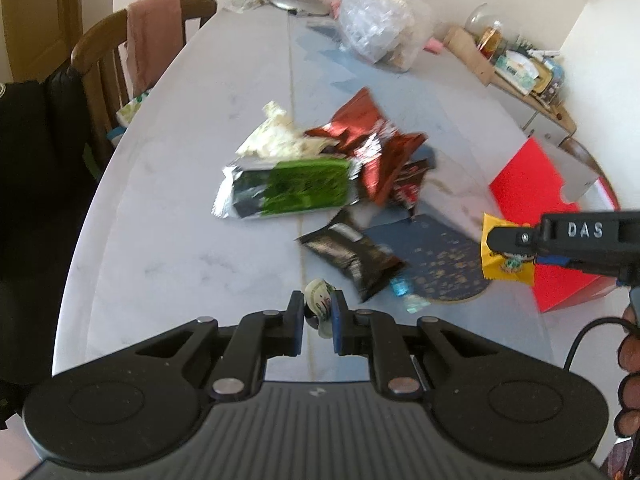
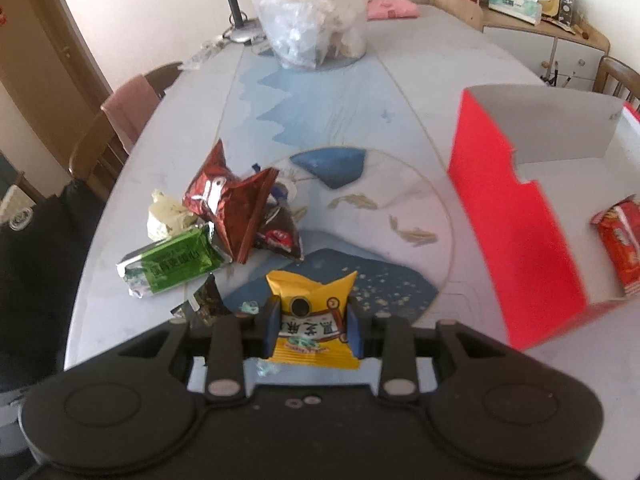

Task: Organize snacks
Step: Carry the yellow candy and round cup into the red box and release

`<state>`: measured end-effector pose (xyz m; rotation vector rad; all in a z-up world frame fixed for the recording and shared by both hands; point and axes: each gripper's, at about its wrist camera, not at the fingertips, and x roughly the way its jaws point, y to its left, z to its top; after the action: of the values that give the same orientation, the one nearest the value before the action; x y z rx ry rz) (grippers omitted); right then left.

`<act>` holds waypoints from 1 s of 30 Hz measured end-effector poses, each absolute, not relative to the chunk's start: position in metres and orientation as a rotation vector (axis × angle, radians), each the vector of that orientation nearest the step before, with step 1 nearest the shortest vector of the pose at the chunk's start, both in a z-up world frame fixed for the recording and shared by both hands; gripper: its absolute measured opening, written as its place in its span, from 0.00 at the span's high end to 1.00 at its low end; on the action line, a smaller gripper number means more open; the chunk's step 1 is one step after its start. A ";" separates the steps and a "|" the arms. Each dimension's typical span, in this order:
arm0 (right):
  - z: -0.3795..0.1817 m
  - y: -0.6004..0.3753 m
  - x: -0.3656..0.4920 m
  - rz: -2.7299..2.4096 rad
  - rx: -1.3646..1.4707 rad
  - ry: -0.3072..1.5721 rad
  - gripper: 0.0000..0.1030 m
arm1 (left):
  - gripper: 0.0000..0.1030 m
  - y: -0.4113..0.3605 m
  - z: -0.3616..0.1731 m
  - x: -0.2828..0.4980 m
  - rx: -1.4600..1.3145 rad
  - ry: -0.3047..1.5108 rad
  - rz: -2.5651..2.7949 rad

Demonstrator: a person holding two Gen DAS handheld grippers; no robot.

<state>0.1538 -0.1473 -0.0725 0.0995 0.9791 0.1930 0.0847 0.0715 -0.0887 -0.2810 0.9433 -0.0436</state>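
Clamping a crinkled yellow snack packet [image 2: 312, 320], right gripper [image 2: 312, 322]; left gripper [image 1: 319, 316] pinches a small pale wrapper [image 1: 318, 300]

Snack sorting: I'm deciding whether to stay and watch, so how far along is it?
Early on. Done: one red packet lies in the red box. In hand: the right gripper grips a yellow packet, and the left gripper pinches a small green-and-white wrapper. Left: the green packet, brown-red packets and black packet remain on the table.

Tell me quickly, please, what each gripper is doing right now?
Left gripper: shut on a small green-white candy.
Right gripper: shut on a yellow snack packet.
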 end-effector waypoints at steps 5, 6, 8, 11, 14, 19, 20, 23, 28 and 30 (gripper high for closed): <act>-0.047 -0.184 0.144 0.193 0.131 0.939 0.68 | 0.88 0.045 -0.056 0.087 -0.278 0.887 -0.091; -0.041 -0.192 0.143 0.194 0.137 0.929 0.68 | 0.88 0.036 -0.049 0.090 -0.276 0.872 -0.104; -0.031 -0.210 0.143 0.188 0.140 0.908 0.68 | 0.88 0.018 -0.037 0.096 -0.267 0.851 -0.130; -0.019 -0.239 0.144 0.169 0.148 0.880 0.68 | 0.88 -0.012 -0.023 0.107 -0.253 0.828 -0.167; -0.010 -0.270 0.147 0.143 0.153 0.858 0.68 | 0.88 -0.048 -0.012 0.120 -0.237 0.809 -0.209; -0.006 -0.328 0.158 0.093 0.150 0.840 0.68 | 0.88 -0.115 -0.001 0.139 -0.183 0.777 -0.275; -0.007 -0.338 0.160 0.084 0.151 0.840 0.68 | 0.88 -0.127 0.000 0.143 -0.174 0.775 -0.287; -0.011 -0.369 0.166 0.058 0.153 0.847 0.68 | 0.88 -0.163 0.003 0.152 -0.144 0.771 -0.317; -0.023 -0.407 0.179 0.037 0.149 0.870 0.68 | 0.87 -0.208 -0.004 0.169 -0.105 0.793 -0.346; -0.030 -0.418 0.187 0.032 0.149 0.887 0.68 | 0.87 -0.223 -0.009 0.176 -0.087 0.804 -0.354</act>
<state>0.1867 -0.4178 -0.0299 0.1490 0.8867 0.0319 0.1756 -0.2234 -0.0091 -0.0874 0.8041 -0.3539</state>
